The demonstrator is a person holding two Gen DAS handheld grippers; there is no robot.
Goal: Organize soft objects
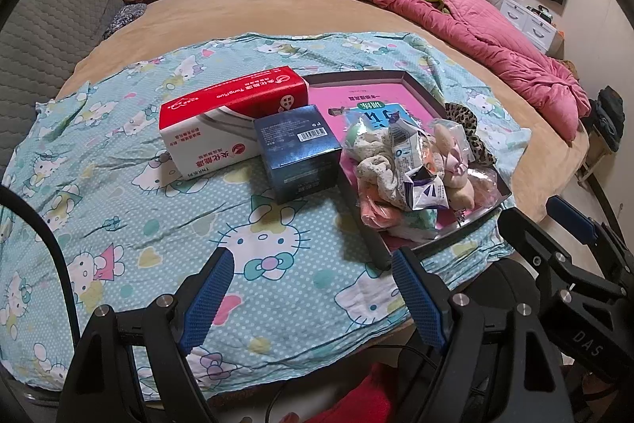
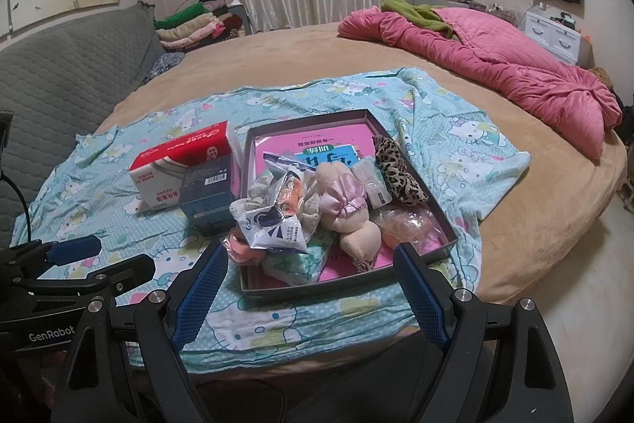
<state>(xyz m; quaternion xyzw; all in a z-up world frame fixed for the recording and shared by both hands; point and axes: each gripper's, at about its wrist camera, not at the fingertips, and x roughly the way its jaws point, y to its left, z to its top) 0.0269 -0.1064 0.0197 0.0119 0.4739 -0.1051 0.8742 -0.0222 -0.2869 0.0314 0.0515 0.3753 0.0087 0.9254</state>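
— Soft objects (image 2: 340, 209): where do they sit?
— Piled in the shallow grey tray (image 2: 412, 161) on the cartoon-cat sheet (image 2: 119, 161) over my bed, a plush toy and leopard-print cloth (image 2: 396, 169) among them.
— And beside it?
— A red-and-white tissue box (image 1: 222, 121) and a dark blue box (image 1: 297, 149), touching.
— Your tools?
— My left tool (image 1: 309, 264) and right tool (image 2: 309, 260) both gape wide, holding nothing.

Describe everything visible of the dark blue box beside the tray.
The dark blue box is a small cube-like carton with a glossy, card-like finish, a white barcode label and fine print on its top. It sits closed and upright on the cartoon-cat sheet, against the front of the red-and-white tissue box and close beside the tray's left wall. Neither tool touches it.
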